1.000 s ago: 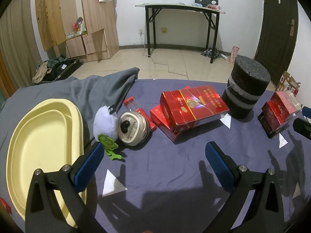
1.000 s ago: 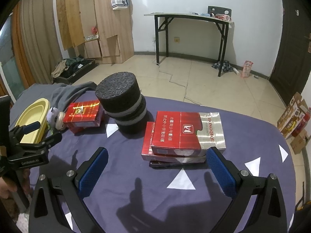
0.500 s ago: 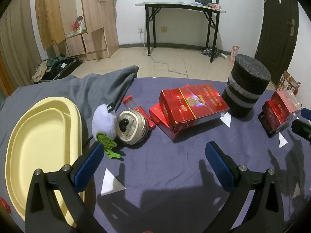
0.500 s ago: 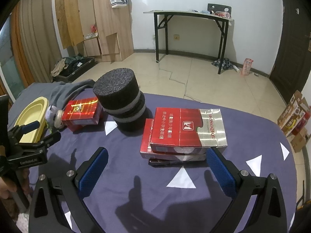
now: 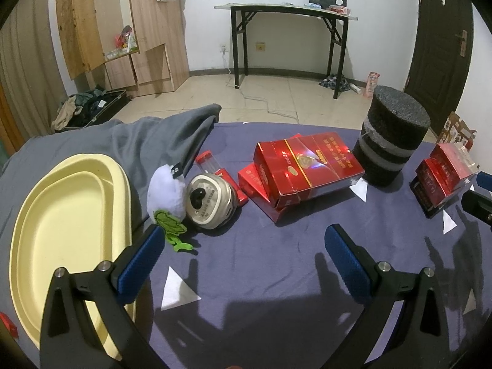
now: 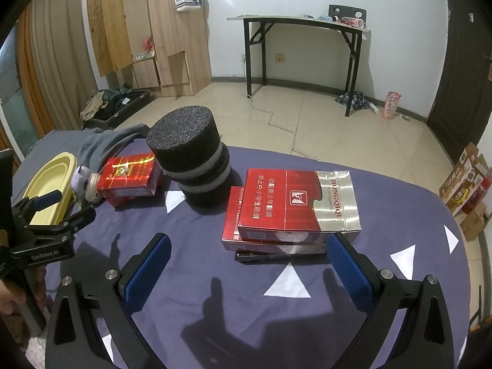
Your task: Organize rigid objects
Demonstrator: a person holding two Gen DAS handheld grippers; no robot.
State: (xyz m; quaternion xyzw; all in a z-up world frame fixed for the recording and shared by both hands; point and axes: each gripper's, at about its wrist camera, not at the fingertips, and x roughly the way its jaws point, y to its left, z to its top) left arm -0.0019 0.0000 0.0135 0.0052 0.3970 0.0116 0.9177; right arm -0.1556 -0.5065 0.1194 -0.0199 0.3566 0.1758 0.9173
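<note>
In the left wrist view, my left gripper (image 5: 243,240) hangs open over bare purple cloth, holding nothing. Ahead of it lie a silver can (image 5: 210,201) on its side, a white plush (image 5: 166,193) and a stack of red cartons (image 5: 304,166). A yellow tray (image 5: 61,230) sits at the left. In the right wrist view, my right gripper (image 6: 246,252) is open and empty, just short of a red-and-silver carton stack (image 6: 295,203). The black foam cylinder (image 6: 190,166) stands upright behind that stack. The left gripper (image 6: 58,212) shows at the left edge.
A grey garment (image 5: 138,141) drapes over the table's far left, behind the tray. A small red box (image 5: 212,166) lies behind the can. A thin black object (image 6: 261,256) pokes out under the carton stack. The table's far edge drops to a tiled floor (image 6: 323,123).
Both grippers stay open and nearly still. The right wrist view has crept slightly toward the red-and-silver carton stack. No object has moved.
</note>
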